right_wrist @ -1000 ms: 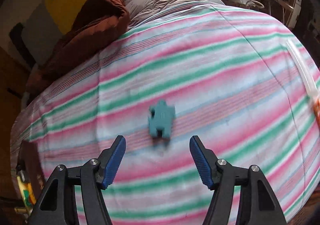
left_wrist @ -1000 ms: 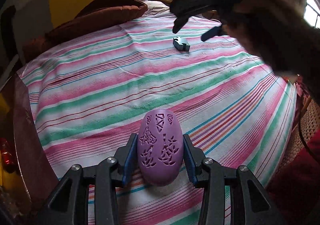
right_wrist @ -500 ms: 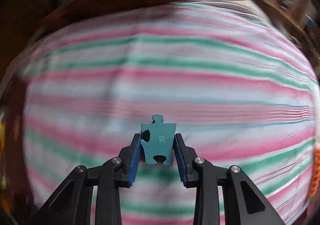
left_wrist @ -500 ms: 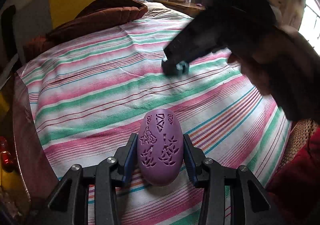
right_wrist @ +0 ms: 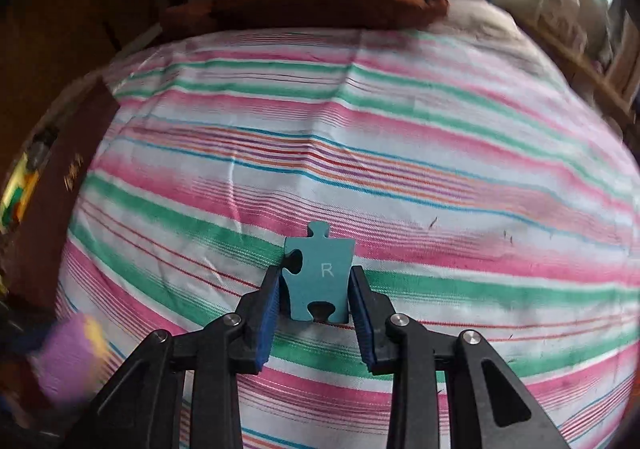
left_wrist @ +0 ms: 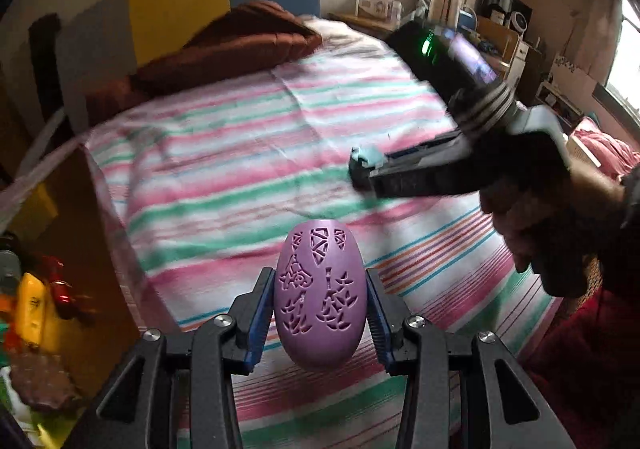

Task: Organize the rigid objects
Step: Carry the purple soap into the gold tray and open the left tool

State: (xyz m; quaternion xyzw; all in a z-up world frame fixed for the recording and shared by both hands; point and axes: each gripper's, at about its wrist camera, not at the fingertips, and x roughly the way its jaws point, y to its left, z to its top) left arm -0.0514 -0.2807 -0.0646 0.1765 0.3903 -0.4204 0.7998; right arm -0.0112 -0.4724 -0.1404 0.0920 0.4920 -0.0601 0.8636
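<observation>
Between the blue pads of the left gripper, a purple egg-shaped plastic shell with cut-out patterns is clamped above the near edge of the striped bedspread. A teal flat jigsaw-piece block marked R is pinched by the right gripper, apparently lifted over the bedspread's middle.

left tool grips the purple egg; right tool holds a teal piece over the striped sheet.

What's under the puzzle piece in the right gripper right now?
Only the striped bedsheet shows beneath and behind the teal puzzle piece clamped in the right gripper. The patch of sheet directly under the piece is covered by it.
</observation>
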